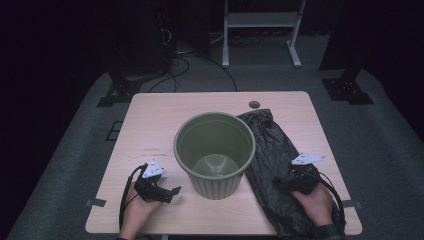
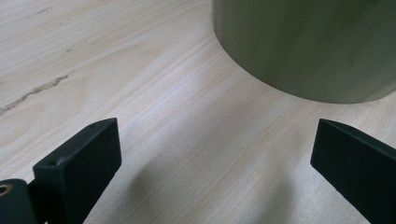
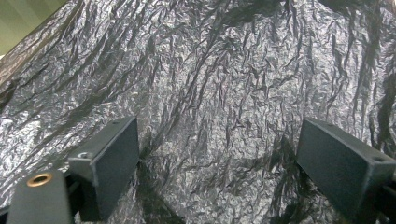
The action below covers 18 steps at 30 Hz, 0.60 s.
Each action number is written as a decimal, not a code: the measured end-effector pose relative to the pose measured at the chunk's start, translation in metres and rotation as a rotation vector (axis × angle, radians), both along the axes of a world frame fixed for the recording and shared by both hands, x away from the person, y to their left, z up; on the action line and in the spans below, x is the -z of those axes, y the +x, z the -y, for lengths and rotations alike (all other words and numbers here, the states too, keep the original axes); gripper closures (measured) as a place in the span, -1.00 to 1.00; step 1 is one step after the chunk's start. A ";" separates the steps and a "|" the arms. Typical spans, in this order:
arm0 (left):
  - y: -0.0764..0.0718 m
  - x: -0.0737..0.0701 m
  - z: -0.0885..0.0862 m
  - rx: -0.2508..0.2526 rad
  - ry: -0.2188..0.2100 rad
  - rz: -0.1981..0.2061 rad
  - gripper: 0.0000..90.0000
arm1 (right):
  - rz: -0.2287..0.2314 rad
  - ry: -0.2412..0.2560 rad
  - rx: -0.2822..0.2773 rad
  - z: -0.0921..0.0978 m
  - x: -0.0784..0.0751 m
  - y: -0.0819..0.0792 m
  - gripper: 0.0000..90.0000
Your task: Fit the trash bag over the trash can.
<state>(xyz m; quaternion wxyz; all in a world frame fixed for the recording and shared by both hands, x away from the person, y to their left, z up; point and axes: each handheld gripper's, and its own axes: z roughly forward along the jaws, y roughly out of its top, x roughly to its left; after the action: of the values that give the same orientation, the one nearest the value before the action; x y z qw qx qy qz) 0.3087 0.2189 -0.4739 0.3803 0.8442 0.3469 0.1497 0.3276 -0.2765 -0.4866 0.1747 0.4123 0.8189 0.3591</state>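
Note:
An empty olive-green ribbed bin (image 1: 215, 152) stands upright in the middle of the light wood table (image 1: 150, 120). A crumpled black plastic bag (image 1: 272, 150) lies flat to its right, from the back of the table to the front edge. My left gripper (image 1: 170, 192) rests near the front left, open, pointing at the bin's base (image 2: 308, 46), with bare wood between its jaws. My right gripper (image 1: 281, 184) hovers low over the bag (image 3: 210, 93), open, with the wrinkled plastic between its jaws. A sliver of the bin (image 3: 23, 16) shows at the upper left.
A dark cable hole (image 1: 254, 104) sits at the table's back edge. Grey carpet surrounds the table. A white desk frame (image 1: 260, 30) and black stands (image 1: 347, 85) stand behind it, with cables on the floor.

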 end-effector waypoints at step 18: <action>0.001 0.009 0.006 0.011 0.045 -0.014 -0.99 | 0.015 0.011 -0.007 0.001 -0.001 -0.002 -0.45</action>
<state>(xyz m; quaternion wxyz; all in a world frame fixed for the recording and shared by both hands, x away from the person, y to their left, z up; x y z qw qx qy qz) 0.3099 0.2128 -0.4834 0.3594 0.8555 0.3416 0.1493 0.3252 -0.2779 -0.4860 0.1774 0.4074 0.8171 0.3672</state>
